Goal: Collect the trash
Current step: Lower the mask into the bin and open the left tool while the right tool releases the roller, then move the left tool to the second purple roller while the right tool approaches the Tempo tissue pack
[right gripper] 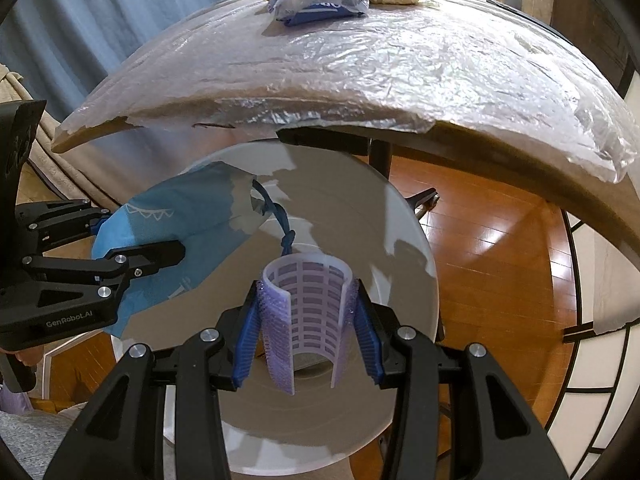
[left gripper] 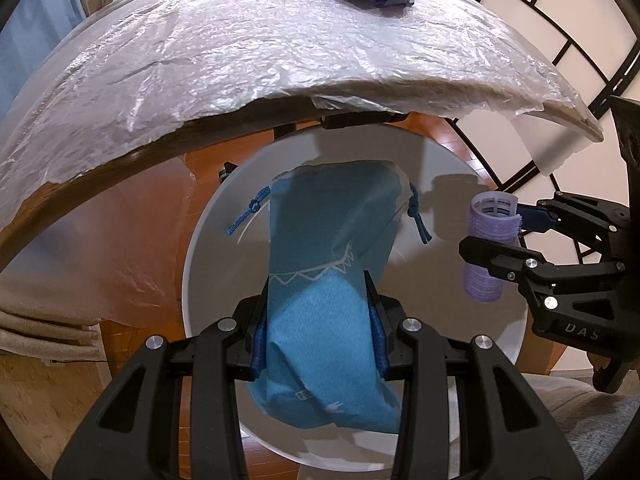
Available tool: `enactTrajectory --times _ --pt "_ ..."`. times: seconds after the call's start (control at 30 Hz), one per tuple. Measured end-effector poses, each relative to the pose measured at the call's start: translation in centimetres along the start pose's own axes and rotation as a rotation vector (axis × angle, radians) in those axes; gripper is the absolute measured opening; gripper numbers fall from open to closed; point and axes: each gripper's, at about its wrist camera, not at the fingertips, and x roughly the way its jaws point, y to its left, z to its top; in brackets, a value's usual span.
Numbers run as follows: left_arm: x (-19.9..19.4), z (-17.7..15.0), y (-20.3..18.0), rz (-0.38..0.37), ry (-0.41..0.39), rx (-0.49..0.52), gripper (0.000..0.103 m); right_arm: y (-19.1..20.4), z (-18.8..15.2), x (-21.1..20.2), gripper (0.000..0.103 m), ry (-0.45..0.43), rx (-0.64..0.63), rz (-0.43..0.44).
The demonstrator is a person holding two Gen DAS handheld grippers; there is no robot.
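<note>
Blue drawstring pouch (left gripper: 320, 280) with white zigzag line; lilac hair roller (right gripper: 308, 312); white bin (right gripper: 400, 240).

Plastic-covered table (right gripper: 400, 80) over glossy wooden floor (right gripper: 492, 248) (blue curtain (right gripper: 100, 20) behind).

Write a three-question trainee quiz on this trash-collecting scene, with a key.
1. True or false: the left claw is shut on a blue drawstring pouch.
2. What does the right claw grip? A) a white bowl B) a purple hair roller C) a yellow lid
3. Fill in: both held items hang over a round white ____ beside the plastic-covered table.

Key: 1 true; 2 B; 3 bin.
</note>
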Motion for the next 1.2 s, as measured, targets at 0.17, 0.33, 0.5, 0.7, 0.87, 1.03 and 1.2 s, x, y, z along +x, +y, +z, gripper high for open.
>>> enactTrajectory --times 0.17,0.33,0.5,0.7,0.87,1.03,1.2 --pt "0.8 0.1 0.3 -0.001 0.004 0.002 0.040 -0.2 0.0 0.5 0.043 0.009 0.000 -0.005" --pt "1.1 0.1 0.3 -0.002 0.007 0.001 0.040 -0.3 -0.2 0.8 0.043 0.013 0.001 -0.006" --pt "1.5 0.2 0.5 -0.001 0.011 0.005 0.040 -0.6 -0.3 1.1 0.043 0.019 0.003 -0.008" --pt "2.0 0.4 0.9 -0.002 0.009 -0.005 0.068 -0.9 -0.4 0.6 0.062 0.004 0.008 0.005" --pt "2.1 0.5 1.2 0.003 0.010 -0.015 0.072 -0.7 -0.3 -0.3 0.073 -0.013 -0.025 -0.023" --pt "0.8 0.5 1.7 -0.006 0.004 -0.017 0.073 -0.5 -0.1 -2.8 0.079 -0.062 -0.047 -0.026" --pt "-4.6 -0.1 1.5 -0.080 -0.071 -0.003 0.085 0.1 0.6 -8.2 0.093 -0.189 -0.085 -0.033"
